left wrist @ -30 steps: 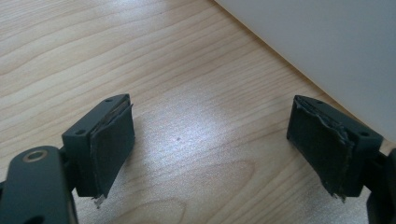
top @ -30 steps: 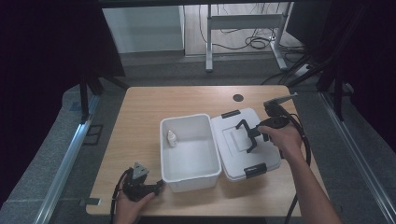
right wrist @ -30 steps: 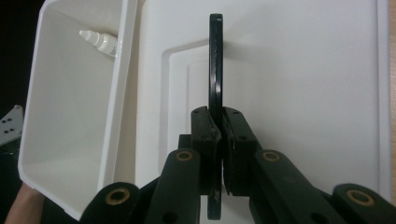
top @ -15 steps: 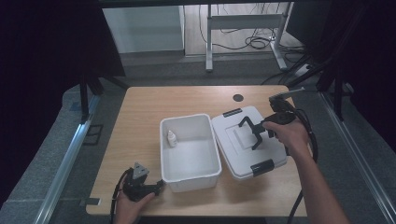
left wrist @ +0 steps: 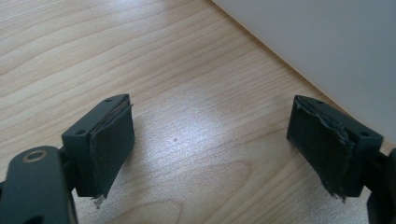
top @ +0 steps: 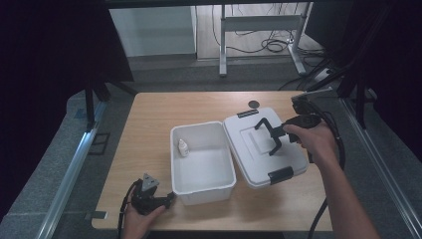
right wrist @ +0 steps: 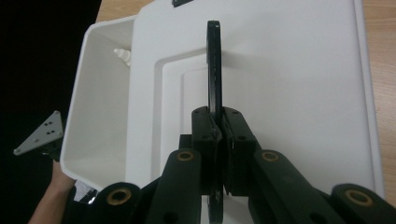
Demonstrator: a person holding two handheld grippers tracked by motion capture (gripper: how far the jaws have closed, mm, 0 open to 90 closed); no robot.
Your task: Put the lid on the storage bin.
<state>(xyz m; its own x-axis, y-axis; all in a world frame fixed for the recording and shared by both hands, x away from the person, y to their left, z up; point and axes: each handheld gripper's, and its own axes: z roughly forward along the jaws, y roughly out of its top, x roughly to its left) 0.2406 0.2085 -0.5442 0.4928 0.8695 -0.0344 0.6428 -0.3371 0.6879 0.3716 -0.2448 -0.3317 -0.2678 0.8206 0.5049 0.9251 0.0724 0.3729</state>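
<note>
White plastic makes up the lid (top: 263, 147), which lies flat on the table (top: 149, 124) just beside the open storage box (top: 201, 164), at the box's 3 o'clock, touching or nearly touching its rim. A black handle (top: 267, 134) stands upright from the lid's middle, and the right gripper (top: 276, 137) is clamped on it: in the right gripper view the fingers (right wrist: 205, 135) are pressed together on the thin black handle (right wrist: 214, 65), with the lid (right wrist: 289, 93) spread beneath. Black latches sit at the lid's 12 o'clock end (top: 247, 113) and its 6 o'clock end (top: 281, 175). No writing or label can be read on the lid or box.

Inside the box, against its 9 o'clock wall, stands a small white dropper bottle (top: 183, 148).

At the box's 7 o'clock, near the table's front edge, the left gripper (top: 166, 200) rests low, held by a hand (top: 139, 219). Its fingers (left wrist: 112, 140) are spread wide with nothing between them, bare wood below and the box's white wall (left wrist: 327, 51) just beside.

A small dark disc (top: 254, 104) lies at the lid's 12 o'clock.
</note>
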